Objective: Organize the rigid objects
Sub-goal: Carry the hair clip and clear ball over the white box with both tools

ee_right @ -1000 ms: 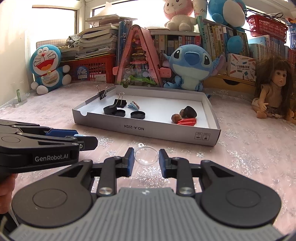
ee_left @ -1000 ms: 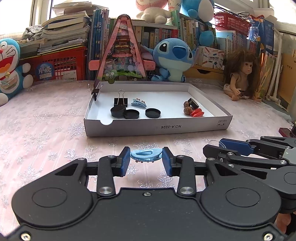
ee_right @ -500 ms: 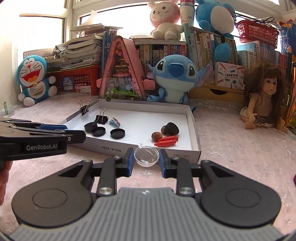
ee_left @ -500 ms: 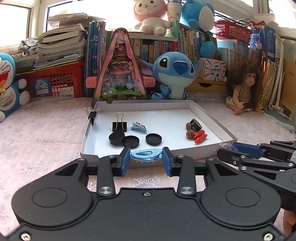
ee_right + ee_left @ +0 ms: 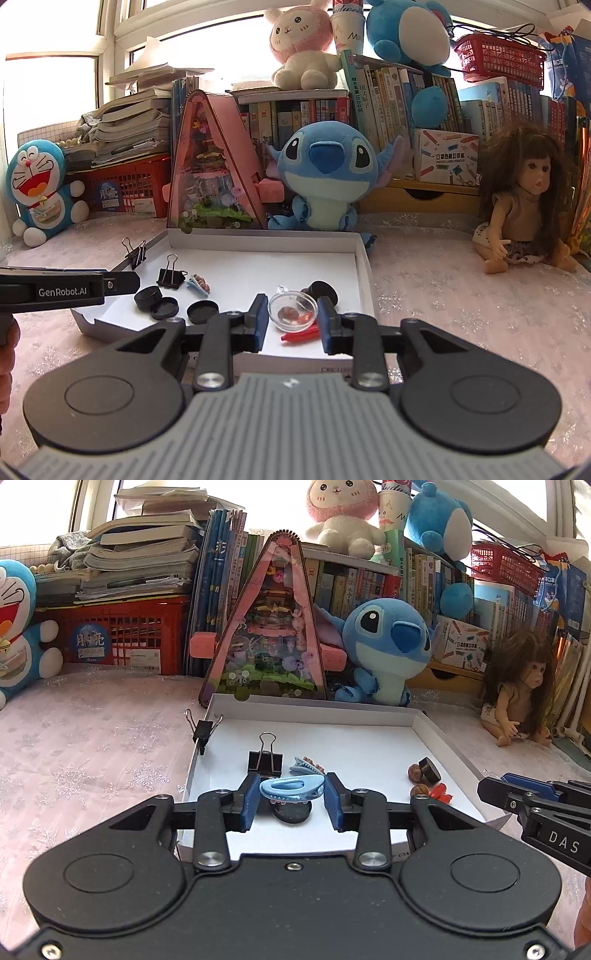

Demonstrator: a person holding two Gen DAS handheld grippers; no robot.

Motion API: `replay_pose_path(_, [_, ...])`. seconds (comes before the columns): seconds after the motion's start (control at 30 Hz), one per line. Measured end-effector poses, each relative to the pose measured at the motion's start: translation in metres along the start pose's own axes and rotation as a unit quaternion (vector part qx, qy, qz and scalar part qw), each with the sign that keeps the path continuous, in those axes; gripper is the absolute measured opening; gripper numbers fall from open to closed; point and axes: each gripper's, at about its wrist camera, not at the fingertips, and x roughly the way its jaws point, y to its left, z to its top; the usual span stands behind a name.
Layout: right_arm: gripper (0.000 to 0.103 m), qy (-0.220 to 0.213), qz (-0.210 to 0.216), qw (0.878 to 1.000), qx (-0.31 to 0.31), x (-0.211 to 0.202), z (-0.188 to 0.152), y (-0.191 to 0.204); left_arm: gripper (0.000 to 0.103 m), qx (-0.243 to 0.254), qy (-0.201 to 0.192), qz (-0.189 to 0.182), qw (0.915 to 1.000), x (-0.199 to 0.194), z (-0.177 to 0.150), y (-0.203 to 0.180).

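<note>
While both hands hover above the near edge of the white tray (image 5: pixel 436 731), the left claw (image 5: pixel 291 797) pinches a light-blue hair clip (image 5: pixel 291 789) between its blue pads, the clip lying crosswise and clear of the tray floor. The right claw (image 5: pixel 292 318) is pressed onto a small clear round dish (image 5: pixel 293 308), held over the tray's right-hand part, above a red chilli-shaped piece (image 5: pixel 301 335).

Inside the tray, toward its left side, lie a black binder clip (image 5: pixel 170 277), a smaller blue hair clip with a patterned top (image 5: pixel 197 285) just beside it, and three black round lids (image 5: pixel 201 312) nearer the front edge. Another binder clip (image 5: pixel 203 729) grips the tray's left wall. Toward the tray's right side sit brown nut-like pieces (image 5: pixel 415 773) and a black cap (image 5: pixel 430 768), close together.

Behind the tray stand a pink triangular dollhouse (image 5: pixel 266 635) and a blue plush toy (image 5: pixel 384 646); a doll (image 5: pixel 524 199) sits on the worktop to the tray's right.
</note>
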Motion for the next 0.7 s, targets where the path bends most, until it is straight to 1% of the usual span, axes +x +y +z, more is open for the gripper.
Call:
replay_pose_path(0.1, [0.033,-0.006,0.010,1.000,0.011,0.010,0.003,-0.002,0.035,0.003,0.001,0.000,1.0000,0.010,0.005,0.001])
replay_pose_path(0.2, [0.033,-0.003,0.010,1.000,0.009,0.022,0.005,0.001,0.035,0.006,-0.002,-0.004,1.0000,0.020,0.007,-0.001])
replay_pose_path(0.37, [0.033,0.010,0.017,1.000,0.010,0.041,0.008,0.004,0.035,0.022,0.012,-0.009,0.9996,0.040,0.014,-0.005])
replay_pose_path(0.47, [0.033,0.017,0.027,0.999,0.020,0.052,0.012,0.002,0.035,0.021,0.019,-0.013,0.9995,0.053,0.017,-0.005])
replay_pose_path(0.57, [0.033,0.017,0.034,0.999,0.031,0.062,0.014,0.001,0.035,0.014,0.021,-0.018,0.9995,0.064,0.015,-0.006])
replay_pose_path(0.7, [0.033,0.006,0.029,0.999,0.023,0.069,0.013,0.005,0.035,0.015,0.018,-0.018,0.9996,0.072,0.011,-0.012])
